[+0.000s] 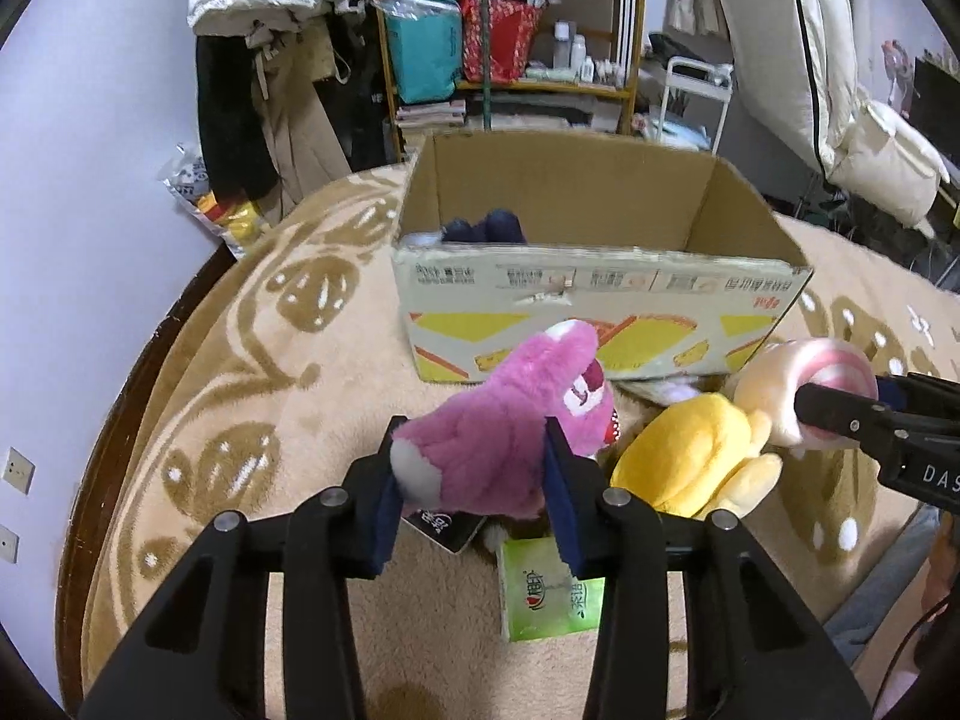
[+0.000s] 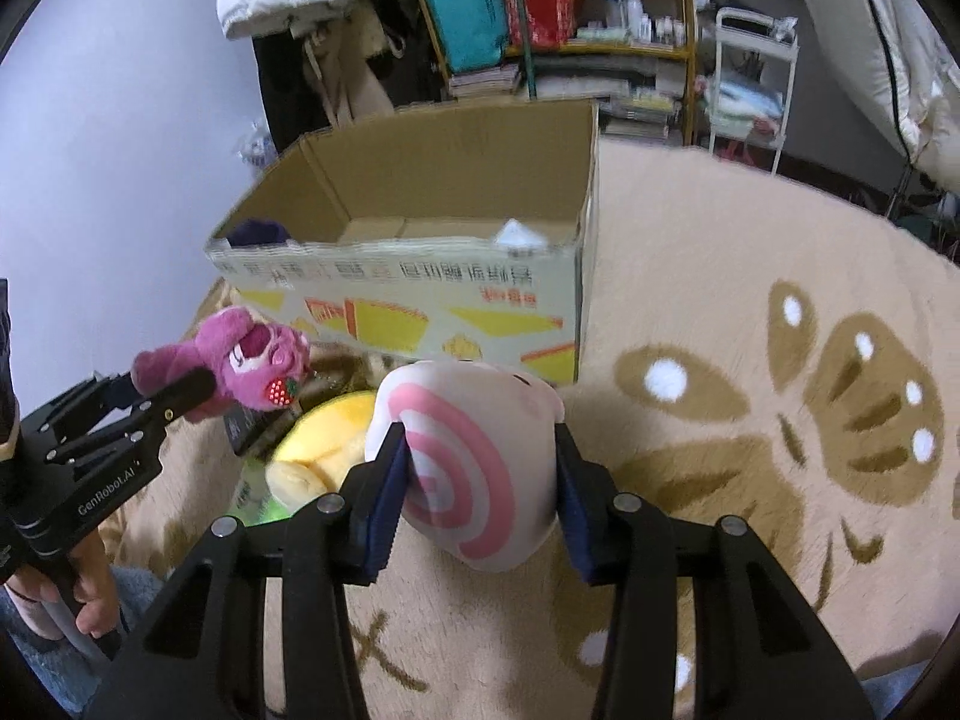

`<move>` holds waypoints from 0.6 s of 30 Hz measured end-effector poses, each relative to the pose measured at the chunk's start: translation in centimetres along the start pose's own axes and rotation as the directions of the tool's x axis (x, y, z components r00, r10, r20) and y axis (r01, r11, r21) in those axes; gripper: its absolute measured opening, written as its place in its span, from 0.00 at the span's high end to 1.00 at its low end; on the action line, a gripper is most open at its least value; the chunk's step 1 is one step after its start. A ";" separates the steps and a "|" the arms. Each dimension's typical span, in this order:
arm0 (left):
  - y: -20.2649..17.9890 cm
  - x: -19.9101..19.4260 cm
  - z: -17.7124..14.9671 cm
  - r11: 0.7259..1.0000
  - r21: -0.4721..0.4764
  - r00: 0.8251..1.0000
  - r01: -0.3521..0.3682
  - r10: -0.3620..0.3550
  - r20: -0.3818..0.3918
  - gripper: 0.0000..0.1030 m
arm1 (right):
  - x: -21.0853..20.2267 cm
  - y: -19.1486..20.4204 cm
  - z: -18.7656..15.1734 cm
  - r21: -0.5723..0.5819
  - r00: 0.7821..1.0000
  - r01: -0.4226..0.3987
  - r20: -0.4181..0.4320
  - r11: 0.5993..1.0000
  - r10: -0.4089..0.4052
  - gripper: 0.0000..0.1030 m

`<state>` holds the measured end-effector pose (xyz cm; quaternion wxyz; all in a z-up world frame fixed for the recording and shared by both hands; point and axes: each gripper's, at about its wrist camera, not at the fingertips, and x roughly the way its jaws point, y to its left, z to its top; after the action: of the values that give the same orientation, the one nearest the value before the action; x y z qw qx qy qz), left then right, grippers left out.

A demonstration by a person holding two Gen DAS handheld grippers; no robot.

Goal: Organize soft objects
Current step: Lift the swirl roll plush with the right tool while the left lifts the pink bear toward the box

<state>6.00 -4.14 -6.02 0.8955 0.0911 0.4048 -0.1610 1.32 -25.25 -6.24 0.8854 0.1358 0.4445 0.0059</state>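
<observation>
Holding one soft toy in each gripper in front of the cardboard box [image 1: 600, 294].

The left gripper [image 1: 474, 480] is clamped on the pink bear [image 1: 504, 420]; the right gripper [image 2: 480, 498] squeezes the pink-swirl snail toy [image 2: 474, 468]. A yellow plush [image 1: 690, 456] lies on the beige rug [image 1: 252, 420] between them, beside a green tissue pack [image 1: 549, 600].

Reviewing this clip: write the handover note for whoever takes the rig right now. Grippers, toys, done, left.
Left gripper: shut on the pink plush bear.
Right gripper: shut on the pink-swirl snail plush.
Both toys are held in front of the cardboard box, not yet over it.
Done: something dark blue already lies in the box.
Left: drop both toys in, then fetch the yellow plush from the rug.
</observation>
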 end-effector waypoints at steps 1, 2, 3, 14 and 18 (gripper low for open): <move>0.1 -0.3 0.0 1.000 -0.007 1.000 -0.003 0.003 0.011 0.61 | -0.1 -0.3 0.1 0.000 1.000 0.000 0.015 1.000 0.000 0.54; 0.2 -0.5 0.1 1.000 -0.012 1.000 -0.006 0.006 0.016 0.61 | -0.5 -0.4 0.1 0.003 0.999 0.006 0.042 1.000 -0.006 0.54; 0.3 -0.8 0.1 1.000 -0.021 1.000 -0.016 0.016 0.021 0.60 | -1.0 -0.4 0.2 0.007 0.997 0.007 0.071 1.000 -0.008 0.54; 1.3 -2.7 0.3 0.998 -0.066 0.996 0.013 -0.007 0.091 0.64 | -3.3 0.2 0.7 -0.024 0.978 -0.015 0.209 1.000 0.019 0.54; 0.9 -1.6 0.1 0.999 -0.048 0.999 0.012 -0.009 0.050 0.68 | -3.1 0.5 0.7 -0.034 0.980 -0.014 0.196 0.999 0.020 0.54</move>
<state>5.39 -2.95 -4.68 0.9062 0.0633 0.3869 -0.1582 0.04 -25.30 -3.30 0.9270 0.1250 0.3536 0.0072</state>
